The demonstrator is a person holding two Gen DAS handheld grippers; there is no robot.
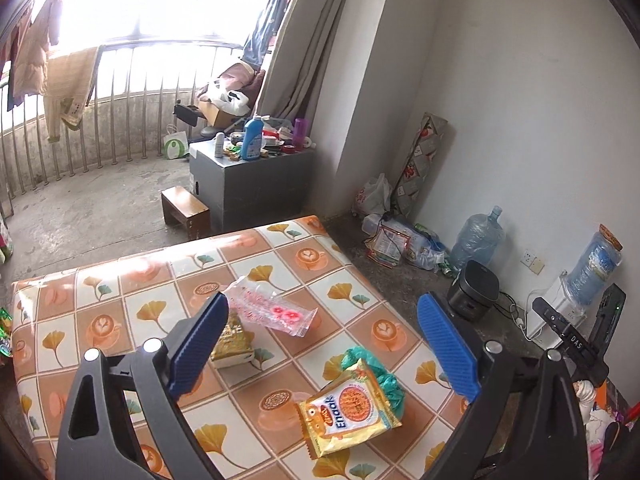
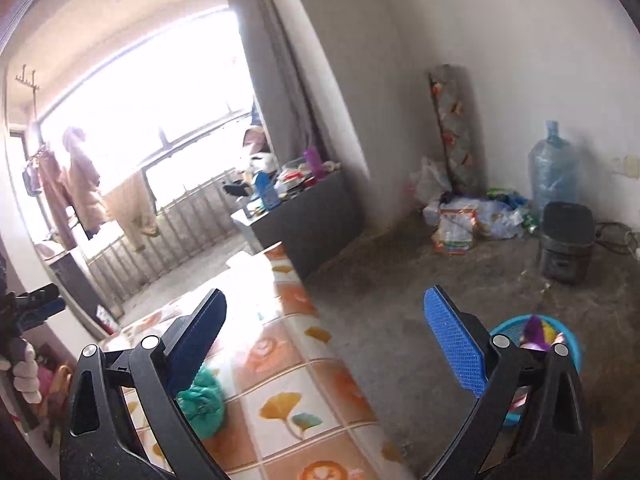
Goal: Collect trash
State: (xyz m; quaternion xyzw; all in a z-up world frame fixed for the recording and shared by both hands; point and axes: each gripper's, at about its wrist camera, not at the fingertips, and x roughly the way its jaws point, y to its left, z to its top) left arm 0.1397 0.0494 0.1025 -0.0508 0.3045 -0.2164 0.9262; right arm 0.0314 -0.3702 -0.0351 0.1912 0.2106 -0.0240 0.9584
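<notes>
On the patterned tablecloth [image 1: 132, 292] lie a clear pink wrapper [image 1: 268, 310], a gold packet [image 1: 233, 340], a yellow Enaak snack bag [image 1: 347, 408] and a crumpled green bag [image 1: 386, 380] under it. My left gripper [image 1: 320, 320] hovers open above them, holding nothing. The right gripper [image 2: 324, 324] is open and empty over the table's right edge, with the green bag [image 2: 202, 404] beside its left finger. A blue basket [image 2: 560, 344] with trash inside sits on the floor behind its right finger. The right gripper also shows at the left wrist view's right edge.
A grey cabinet [image 1: 248, 176] with bottles and a wooden stool [image 1: 186, 210] stand beyond the table. Bags and litter [image 1: 396, 240], a water jug [image 1: 478, 236], a black cooker [image 1: 472, 290] and a dispenser [image 1: 576, 300] line the wall. A gloved hand [image 2: 24, 372] shows at left.
</notes>
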